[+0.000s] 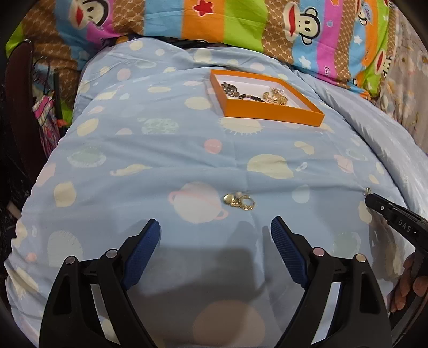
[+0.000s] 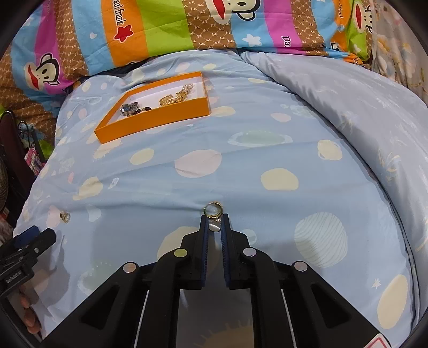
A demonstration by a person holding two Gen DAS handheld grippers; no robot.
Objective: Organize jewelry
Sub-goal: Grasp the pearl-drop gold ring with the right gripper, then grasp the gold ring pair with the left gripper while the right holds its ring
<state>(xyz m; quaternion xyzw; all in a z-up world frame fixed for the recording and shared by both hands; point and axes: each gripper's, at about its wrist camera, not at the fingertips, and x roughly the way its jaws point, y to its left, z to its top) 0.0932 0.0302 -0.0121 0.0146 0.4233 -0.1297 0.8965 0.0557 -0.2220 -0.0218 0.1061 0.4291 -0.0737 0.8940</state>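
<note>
Right wrist view: right gripper [image 2: 214, 217] clamps a gold earring [image 2: 213, 209] on the bed; left gripper [image 1: 215, 227] gapes wide above gold jewelry [image 1: 240, 202]

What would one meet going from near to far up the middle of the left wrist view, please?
left gripper, open → small pile of gold earrings on the blue quilt → orange tray holding jewelry → striped monkey-print bedding.

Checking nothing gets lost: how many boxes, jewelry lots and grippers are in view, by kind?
Orange box: 1
Heaps in the box: 2, dark beads and gold chain
Loose on the duvet: 2, gold cluster and hoop piece
Grippers: 2, left gripper and right gripper
Total: 7
</note>
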